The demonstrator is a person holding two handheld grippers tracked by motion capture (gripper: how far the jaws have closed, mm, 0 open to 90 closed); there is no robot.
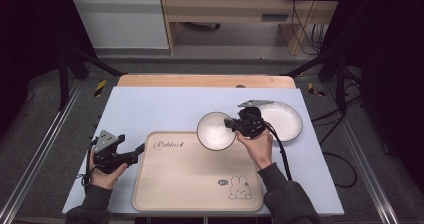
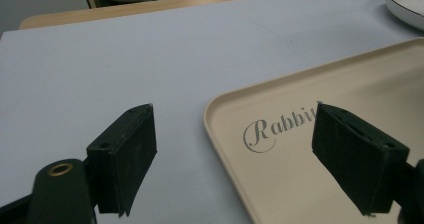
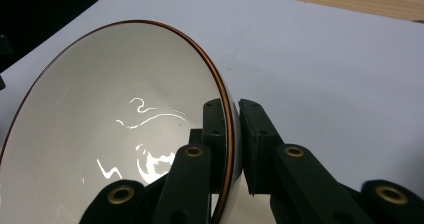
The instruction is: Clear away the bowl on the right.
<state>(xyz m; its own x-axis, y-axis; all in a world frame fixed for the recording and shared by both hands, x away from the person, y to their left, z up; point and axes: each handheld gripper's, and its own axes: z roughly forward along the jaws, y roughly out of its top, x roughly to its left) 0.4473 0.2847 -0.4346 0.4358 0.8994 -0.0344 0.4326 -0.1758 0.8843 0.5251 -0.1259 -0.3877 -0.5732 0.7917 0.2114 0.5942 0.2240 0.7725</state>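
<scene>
A white bowl (image 1: 215, 130) with a dark rim hangs tilted above the far edge of the beige tray (image 1: 190, 176). My right gripper (image 1: 234, 125) is shut on the bowl's right rim. In the right gripper view one jaw lies inside the bowl (image 3: 115, 134) and the other outside, pinching the wall where the right gripper (image 3: 232, 134) meets it. My left gripper (image 1: 138, 149) stands open at the tray's left edge, low over the table. In the left gripper view the left gripper (image 2: 235, 154) spans the tray's corner (image 2: 280, 149) with nothing between the jaws.
A white oval plate (image 1: 282, 120) lies on the pale blue table cover (image 1: 150, 109) just right of the bowl; its edge shows as a plate (image 2: 407, 1) at the top right of the left gripper view. The tray bears a rabbit drawing (image 1: 240, 188). A wooden table edge (image 1: 205, 80) runs along the far side.
</scene>
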